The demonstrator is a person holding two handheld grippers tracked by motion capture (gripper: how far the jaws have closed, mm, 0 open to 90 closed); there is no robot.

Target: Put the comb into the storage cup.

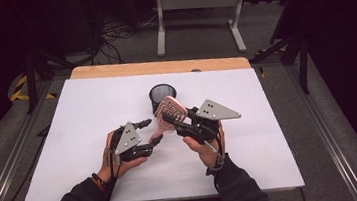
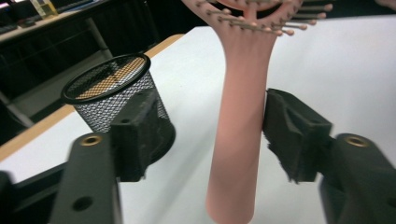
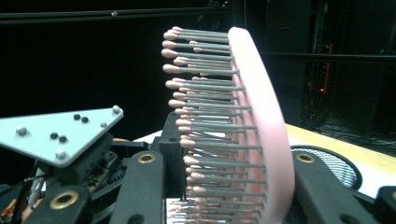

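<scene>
right gripper (image 1: 172, 117) clamps brush (image 1: 170, 112) head | left gripper (image 1: 150, 131) wide around handle, not touching | cup (image 1: 162, 95) near | risk: brush pivots, drops if right releases before left closes

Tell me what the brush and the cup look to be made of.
Brush: probably pink plastic with a smooth matte finish; grey pins, likely metal or plastic, with rounded pink tips. Cup: black wire mesh, apparently metal, see-through with a solid rim.

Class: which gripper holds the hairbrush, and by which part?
The right gripper grips the hairbrush by its bristled head. The left gripper's open jaws flank the handle without touching.
</scene>
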